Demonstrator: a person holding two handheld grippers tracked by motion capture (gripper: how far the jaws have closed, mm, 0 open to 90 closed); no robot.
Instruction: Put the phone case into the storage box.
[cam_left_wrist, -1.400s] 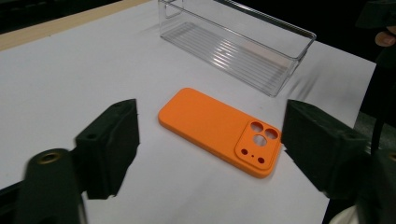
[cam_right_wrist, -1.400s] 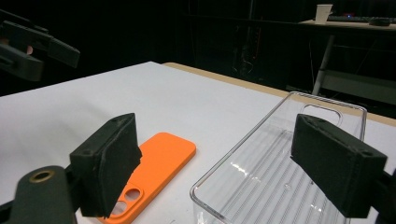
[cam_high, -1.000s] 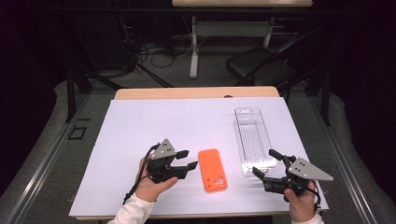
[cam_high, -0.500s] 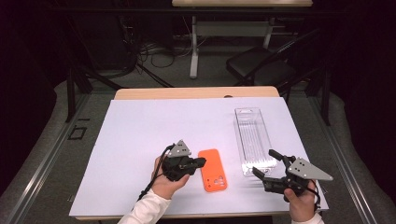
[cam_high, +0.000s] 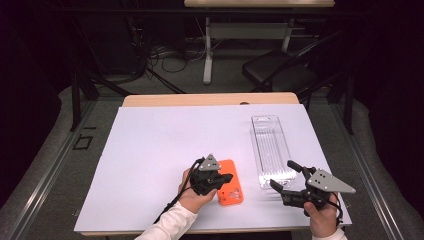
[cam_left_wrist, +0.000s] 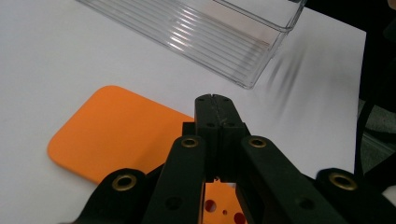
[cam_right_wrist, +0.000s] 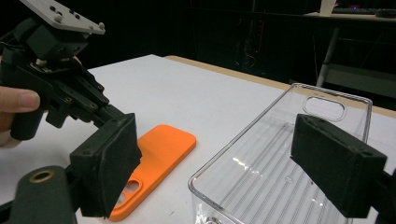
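With the left gripper (cam_high: 226, 178) hanging over the orange phone case (cam_high: 231, 190), its jaws brought together and nothing between them, I judge the step in hand to be taking hold of that case; done well, I would part the jaws first, drop them so one pad goes over the left long edge and the other slides beneath or across the thin shell, and close gently, since the case lies flat on the white sheet (cam_high: 150, 150) and gives little to bite on; a scrape along the sheet could shove it away rather than lift it. Seen along the left gripper's own jaws, the case (cam_left_wrist: 116, 135) sits directly beneath and to the left of the closed tips, its camera cut-out at the near end; whether the tips touch it I cannot tell. The clear plastic tray (cam_high: 272, 150) lies to the right and farther off, apart from the case. My right gripper (cam_high: 286, 176) waits with its jaws wide apart and empty, just at the tray's near end, framing it (cam_right_wrist: 285, 158).
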